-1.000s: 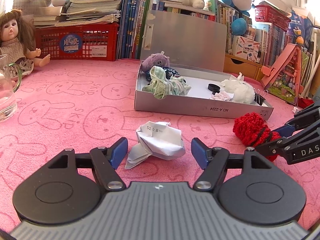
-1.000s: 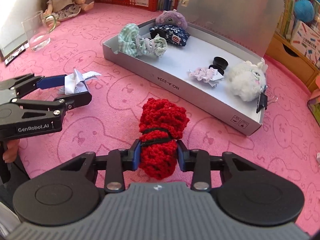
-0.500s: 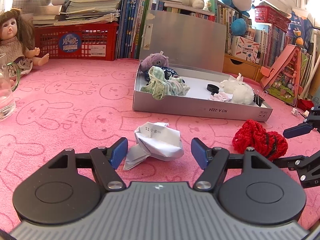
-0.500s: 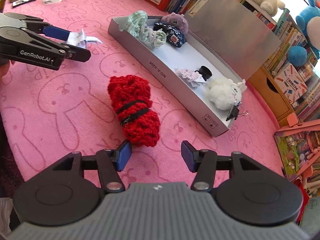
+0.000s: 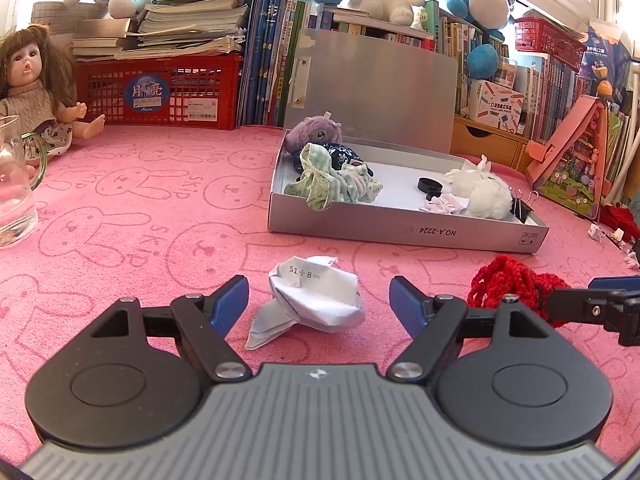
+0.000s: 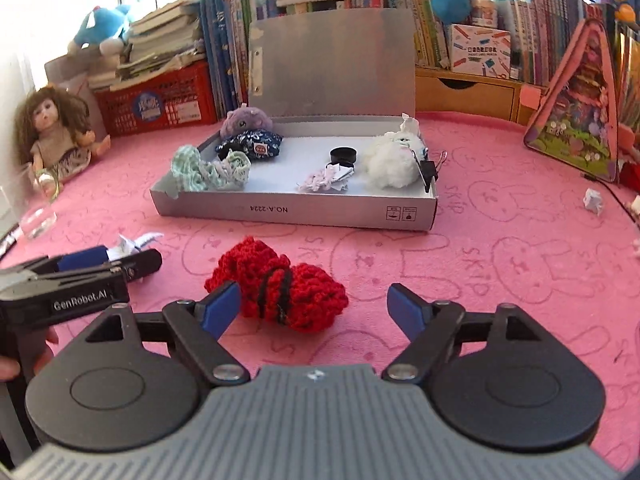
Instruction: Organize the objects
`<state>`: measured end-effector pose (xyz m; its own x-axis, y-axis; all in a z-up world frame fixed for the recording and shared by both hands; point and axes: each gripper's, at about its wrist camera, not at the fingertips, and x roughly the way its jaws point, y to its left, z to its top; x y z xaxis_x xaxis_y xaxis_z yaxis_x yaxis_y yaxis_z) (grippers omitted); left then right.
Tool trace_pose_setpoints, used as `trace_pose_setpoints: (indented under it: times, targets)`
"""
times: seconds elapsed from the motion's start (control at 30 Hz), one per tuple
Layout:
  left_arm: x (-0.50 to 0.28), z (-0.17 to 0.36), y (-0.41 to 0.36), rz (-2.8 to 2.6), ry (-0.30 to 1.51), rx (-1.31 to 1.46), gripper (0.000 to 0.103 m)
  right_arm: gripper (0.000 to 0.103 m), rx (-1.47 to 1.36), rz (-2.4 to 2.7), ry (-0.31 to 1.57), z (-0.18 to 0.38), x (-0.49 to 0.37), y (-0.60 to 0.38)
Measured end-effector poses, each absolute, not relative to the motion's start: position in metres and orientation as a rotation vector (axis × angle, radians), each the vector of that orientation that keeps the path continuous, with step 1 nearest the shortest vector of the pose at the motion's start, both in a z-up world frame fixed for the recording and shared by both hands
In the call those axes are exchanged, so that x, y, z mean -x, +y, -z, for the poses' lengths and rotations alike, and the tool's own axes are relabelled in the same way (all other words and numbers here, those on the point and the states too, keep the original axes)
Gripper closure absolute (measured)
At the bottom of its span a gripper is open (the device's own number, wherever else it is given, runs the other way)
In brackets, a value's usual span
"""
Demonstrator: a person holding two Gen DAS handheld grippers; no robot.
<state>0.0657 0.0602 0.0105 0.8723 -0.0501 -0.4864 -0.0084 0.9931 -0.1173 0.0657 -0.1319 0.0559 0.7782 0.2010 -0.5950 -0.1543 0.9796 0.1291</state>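
Note:
A crumpled white paper ball (image 5: 316, 300) with a printed sum lies on the pink mat between the blue pads of my left gripper (image 5: 318, 296). The jaws are opening and the pads stand clear of the paper. A red knitted bundle (image 6: 280, 288) tied with a black band lies free on the mat, just ahead of my right gripper (image 6: 314, 300). Its jaws are also opening, and the left pad (image 6: 222, 308) is close beside the bundle. The open grey box (image 6: 296, 212) behind holds plush toys, cloth pieces and a black ring. The left gripper (image 6: 100, 264) shows at the right wrist view's left edge.
A glass mug (image 5: 16, 200) and a doll (image 5: 32, 92) are at the far left. A red crate (image 5: 160, 92) and rows of books line the back. A pink house-shaped case (image 5: 576, 160) stands at the right, with small paper scraps (image 6: 592, 200) on the mat nearby.
My right gripper has let go of the red bundle, opened wide, rolled level and drawn back from it. My left jaws have widened a little around the paper ball.

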Motion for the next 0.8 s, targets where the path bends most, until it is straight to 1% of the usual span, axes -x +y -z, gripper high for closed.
trace_pose_setpoints:
  times: [0.13,0.23,0.33,0.8]
  targets:
    - [-0.061,-0.017,0.064,0.014,0.487,0.093,0.020,0.011,-0.254,-0.087,0.605,-0.044,-0.069,-0.118]
    - [-0.057,-0.022,0.070,0.008,0.468,0.075,0.017,0.010,-0.309,-0.038,0.598,-0.035,-0.068,-0.108]
    - [-0.056,-0.022,0.074,0.011,0.462,0.058,0.016,0.007,-0.287,0.006,0.582,-0.027,-0.063,-0.098]
    - [-0.078,-0.007,0.058,0.015,0.535,0.011,0.016,0.008,-0.146,0.056,0.584,-0.015,-0.059,-0.086]
